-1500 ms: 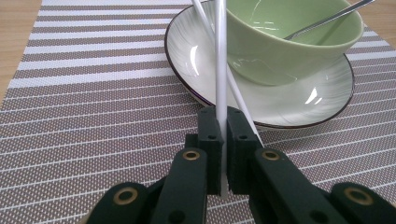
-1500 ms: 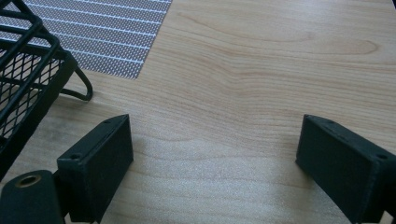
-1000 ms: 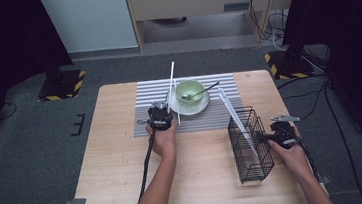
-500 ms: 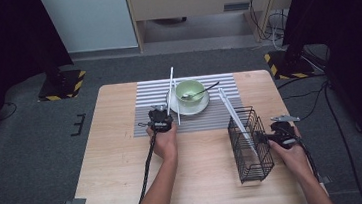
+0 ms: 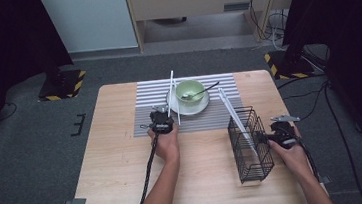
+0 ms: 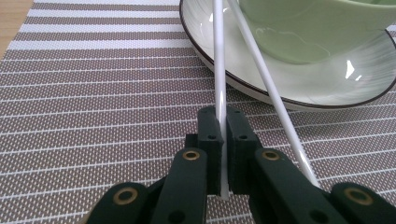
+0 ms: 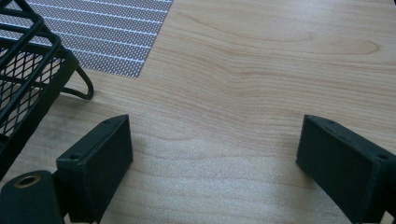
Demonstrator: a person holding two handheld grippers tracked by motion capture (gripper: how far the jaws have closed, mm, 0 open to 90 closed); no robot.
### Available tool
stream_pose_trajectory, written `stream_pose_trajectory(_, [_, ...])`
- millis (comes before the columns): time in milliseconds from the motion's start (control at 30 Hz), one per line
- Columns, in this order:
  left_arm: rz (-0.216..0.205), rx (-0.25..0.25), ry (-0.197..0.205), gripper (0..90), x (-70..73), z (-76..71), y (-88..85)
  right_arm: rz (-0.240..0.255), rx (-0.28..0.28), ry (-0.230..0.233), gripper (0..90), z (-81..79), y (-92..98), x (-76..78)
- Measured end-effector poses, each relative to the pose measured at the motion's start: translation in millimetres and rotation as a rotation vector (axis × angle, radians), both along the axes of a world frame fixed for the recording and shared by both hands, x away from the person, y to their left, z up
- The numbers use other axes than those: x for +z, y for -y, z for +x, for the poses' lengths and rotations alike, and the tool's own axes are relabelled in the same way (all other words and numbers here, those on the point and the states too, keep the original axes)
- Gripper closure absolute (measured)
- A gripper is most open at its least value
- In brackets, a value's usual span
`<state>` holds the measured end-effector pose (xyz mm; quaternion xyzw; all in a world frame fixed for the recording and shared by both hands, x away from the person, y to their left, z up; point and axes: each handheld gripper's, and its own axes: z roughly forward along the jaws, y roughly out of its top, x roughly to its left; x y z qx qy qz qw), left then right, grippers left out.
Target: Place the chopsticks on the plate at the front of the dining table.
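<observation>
Item: white chopstick [image 6: 219,65], clamped between the jaws of the left gripper [image 5: 163,121]. In the left gripper view it runs straight up the middle of the frame, its far end lying over the saucer [image 6: 327,88] rim.

Second chopstick [image 6: 271,88]: loose, crossing the first near the top of that view and slanting to the lower right, passing just beside the jaws.

Left gripper, high view: centre of frame, on the striped mat [image 5: 145,115], the held stick's long axis pointing up-frame, left of the green bowl [image 5: 189,90].

Wire basket [image 5: 250,143]: lower right, well apart from the left gripper, one white stick [image 5: 236,122] leaning in it.

Right gripper [image 5: 281,135]: just right of the basket, jaws spread wide, nothing between them.

Judgement: the held stick must travel rightward and down-frame to the basket.
</observation>
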<state>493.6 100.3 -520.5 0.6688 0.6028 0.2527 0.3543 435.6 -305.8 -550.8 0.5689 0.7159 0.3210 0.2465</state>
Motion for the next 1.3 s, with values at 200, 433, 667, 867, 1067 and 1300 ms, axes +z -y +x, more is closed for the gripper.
stream_pose_trajectory(200, [-0.006,0.002,0.012,86.1,-0.5,-1.4,-0.9,0.000,0.000,0.001,10.5,0.0,0.0,0.0])
stream_pose_trajectory(433, [-0.019,0.008,0.040,86.1,-3.5,-6.6,-0.9,0.000,-0.001,0.000,10.4,0.0,-0.1,0.0])
stream_pose_trajectory(667, [-0.022,0.012,0.040,86.0,-6.2,-8.6,-1.1,0.000,-0.002,-0.001,10.3,0.0,-0.3,0.0])
stream_pose_trajectory(867, [-0.023,0.019,0.040,86.0,-6.6,-8.6,0.2,0.000,-0.002,-0.001,10.3,0.0,-0.3,0.0])
stream_pose_trajectory(1067, [-0.019,0.019,0.036,86.0,-6.9,-8.4,-0.8,0.001,-0.003,0.000,10.3,0.0,-0.4,0.0])
stream_pose_trajectory(1300, [-0.016,0.021,0.032,86.0,-8.2,-8.1,0.1,0.001,-0.003,0.000,10.2,0.0,-0.4,0.0])
